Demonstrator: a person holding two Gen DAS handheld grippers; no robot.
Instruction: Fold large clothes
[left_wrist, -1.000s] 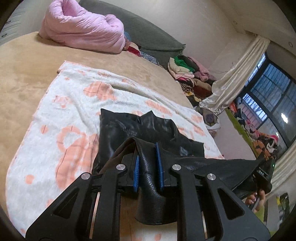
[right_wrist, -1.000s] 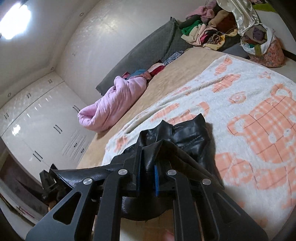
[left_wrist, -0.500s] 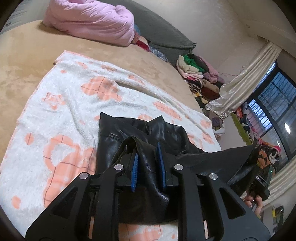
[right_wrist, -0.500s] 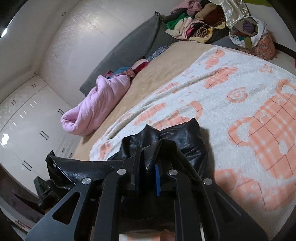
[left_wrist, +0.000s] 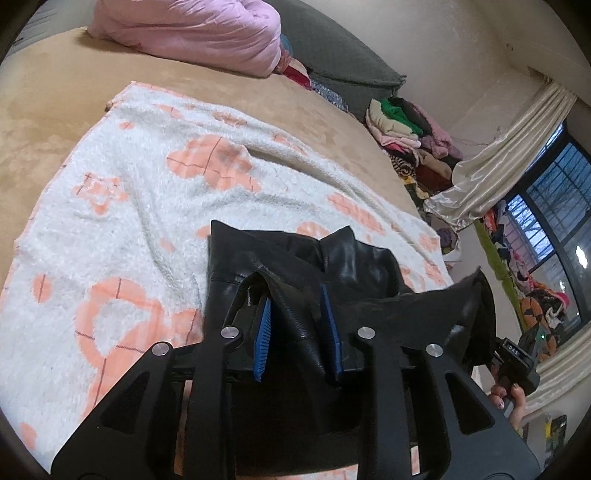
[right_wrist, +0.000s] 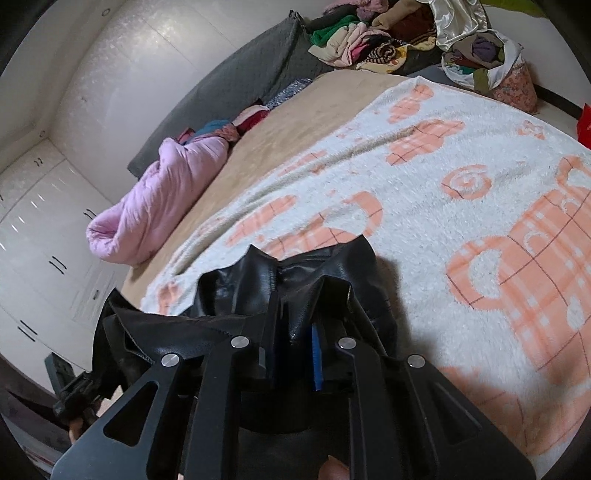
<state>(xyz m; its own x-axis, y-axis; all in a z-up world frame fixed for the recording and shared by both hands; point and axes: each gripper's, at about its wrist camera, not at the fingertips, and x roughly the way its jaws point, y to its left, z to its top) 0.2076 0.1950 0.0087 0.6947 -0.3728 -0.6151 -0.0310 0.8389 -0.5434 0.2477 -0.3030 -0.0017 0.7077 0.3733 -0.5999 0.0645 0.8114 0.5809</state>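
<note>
A black leather garment (left_wrist: 332, 258) lies partly on a white towel with orange prints (left_wrist: 147, 192) spread over the bed. My left gripper (left_wrist: 295, 325) is shut on one edge of the garment. My right gripper (right_wrist: 295, 336) is shut on another edge of the same black leather garment (right_wrist: 317, 273). The stretch between them hangs taut above the towel (right_wrist: 461, 192). The right gripper also shows at the right edge of the left wrist view (left_wrist: 517, 362), and the left gripper shows at the lower left of the right wrist view (right_wrist: 74, 391).
A pink quilt (left_wrist: 192, 33) lies at the head of the tan bed (left_wrist: 44, 110) beside a grey headboard cushion (left_wrist: 332, 55). A pile of mixed clothes (left_wrist: 413, 140) sits past the bed by a curtain (left_wrist: 498, 177). White wardrobes (right_wrist: 33, 240) stand on the other side.
Both grippers have moved forward and lower over the towel, carrying the held edge of the leather garment toward the part that lies on the bed.
</note>
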